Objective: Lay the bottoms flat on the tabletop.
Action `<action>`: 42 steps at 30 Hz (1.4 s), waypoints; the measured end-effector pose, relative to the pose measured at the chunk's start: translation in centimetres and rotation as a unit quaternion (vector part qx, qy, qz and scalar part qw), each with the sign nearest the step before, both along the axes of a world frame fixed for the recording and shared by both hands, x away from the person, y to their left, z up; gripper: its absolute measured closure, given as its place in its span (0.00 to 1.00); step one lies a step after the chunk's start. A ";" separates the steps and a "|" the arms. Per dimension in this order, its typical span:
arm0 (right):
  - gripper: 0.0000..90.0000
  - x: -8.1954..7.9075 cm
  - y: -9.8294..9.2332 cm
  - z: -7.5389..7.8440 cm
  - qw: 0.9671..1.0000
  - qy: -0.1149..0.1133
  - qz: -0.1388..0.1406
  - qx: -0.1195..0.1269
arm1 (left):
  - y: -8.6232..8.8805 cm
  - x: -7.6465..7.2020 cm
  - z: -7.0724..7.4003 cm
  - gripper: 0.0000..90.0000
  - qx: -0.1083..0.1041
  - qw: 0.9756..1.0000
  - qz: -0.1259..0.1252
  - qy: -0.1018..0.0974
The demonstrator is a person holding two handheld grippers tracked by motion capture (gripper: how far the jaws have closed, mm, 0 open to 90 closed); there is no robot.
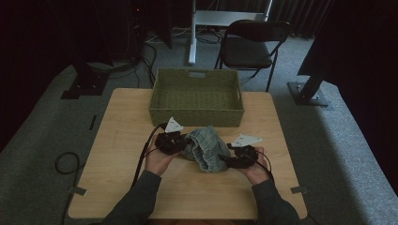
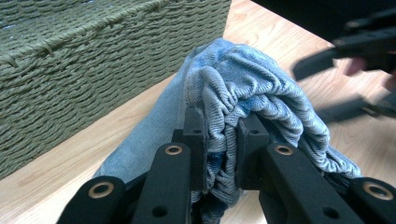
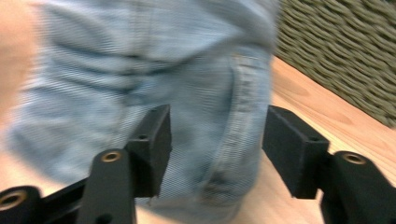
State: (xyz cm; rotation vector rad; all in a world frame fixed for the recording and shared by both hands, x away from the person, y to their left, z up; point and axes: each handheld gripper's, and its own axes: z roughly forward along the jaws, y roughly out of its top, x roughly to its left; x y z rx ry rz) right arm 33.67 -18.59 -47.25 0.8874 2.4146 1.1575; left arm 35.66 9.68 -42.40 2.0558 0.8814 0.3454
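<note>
Tabletop: denim garment between both jaws

Soft, ribbed blue denim garment lies on smooth pale wood table beside rough woven basket.

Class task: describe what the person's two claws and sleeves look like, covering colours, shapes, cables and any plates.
Both the left claw and the right claw are black, each topped by a grey three-cornered plate and trailing a black cable. Their jaws are flat black bars with brass-ringed pivot holes, ending in blocky square pads. The person wears dark grey long sleeves.
</note>
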 end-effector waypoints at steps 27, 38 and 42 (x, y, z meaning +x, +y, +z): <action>0.76 -1.8 1.8 1.4 0.996 -0.084 -0.012 -0.013 | 0.1 1.1 0.0 0.82 -0.002 1.000 0.007 0.012; 0.77 2.4 -2.0 2.0 0.992 -0.060 -0.104 0.038 | 0.7 0.7 0.0 0.58 -0.005 1.000 0.004 -0.011; 0.76 3.0 -2.6 1.7 0.991 -0.051 -0.111 0.046 | 0.9 0.8 -0.5 0.54 -0.003 1.000 0.013 -0.008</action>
